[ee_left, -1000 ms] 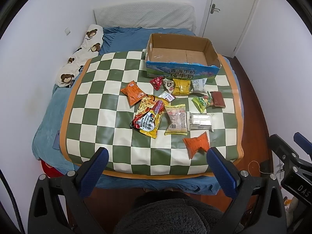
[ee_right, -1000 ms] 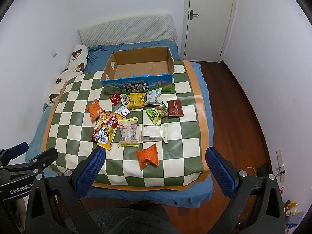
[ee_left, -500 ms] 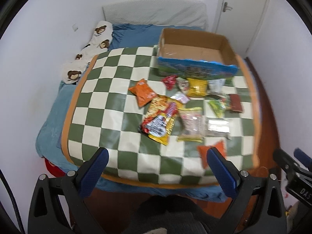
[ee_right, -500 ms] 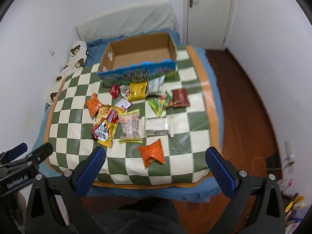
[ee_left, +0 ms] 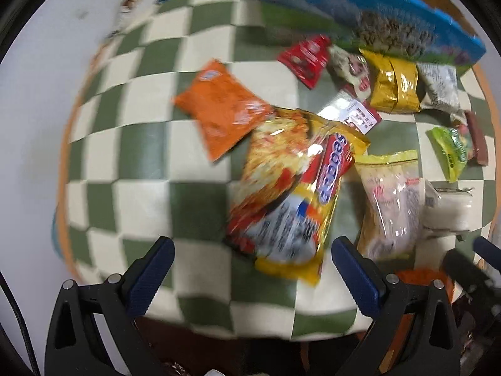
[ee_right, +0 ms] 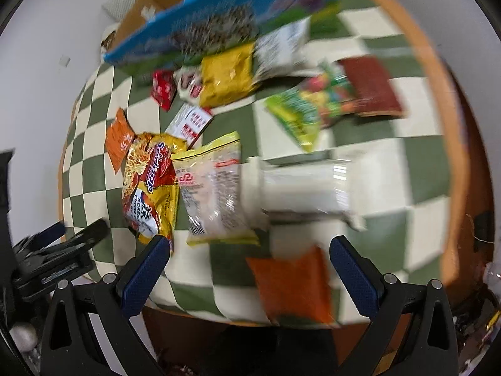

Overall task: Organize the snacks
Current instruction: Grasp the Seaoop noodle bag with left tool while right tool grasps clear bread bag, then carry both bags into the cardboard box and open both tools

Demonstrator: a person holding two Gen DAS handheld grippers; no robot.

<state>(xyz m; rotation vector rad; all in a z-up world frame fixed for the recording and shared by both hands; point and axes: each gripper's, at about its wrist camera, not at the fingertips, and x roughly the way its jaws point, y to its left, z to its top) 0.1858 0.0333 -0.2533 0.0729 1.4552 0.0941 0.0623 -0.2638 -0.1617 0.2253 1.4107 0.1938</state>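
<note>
Both views blurred. L gripper (ee_left: pixel 252 269) is wide open, nothing between the pads, hanging over the near edge of the checked cloth (ee_left: pixel 141 194), w/ the noodle bag (ee_left: pixel 291 188) just ahead, between the fingers in view. R gripper (ee_right: pixel 249 266) also wide open and empty; the near orange pack (ee_right: pixel 292 285) lies between its fingers in view, whether touching can't tell.

Snacks are all loose on the cloth, none seen in the box (ee_left: pixel 369 22), though its inside is barely visible. Box stands at the far side, blue printed wall toward the snacks.

Left view: orange bag (ee_left: pixel 222 109) just left of the noodle bag, edges touching or overlapping. Clear bag w/ yellow trim (ee_left: pixel 391 206) is right of the noodle bag; white pack (ee_left: pixel 447 213) beside that. Small white/red packet (ee_left: pixel 353 112) sits at the noodle bag's far corner. By the box wall, in a row: red packet (ee_left: pixel 305 59), small pale packet (ee_left: pixel 347 65), yellow pack (ee_left: pixel 394 84), grey-white pack (ee_left: pixel 440 87). Green candy bag (ee_left: pixel 449 150) is near the right edge, w/ a brown bar (ee_left: pixel 477 141) just beyond it.

Right view: brown bar overlaps the far end of the green candy bag. White pack lies crosswise beyond the R gripper. L gripper shows at lower left, off the cloth edge.
</note>
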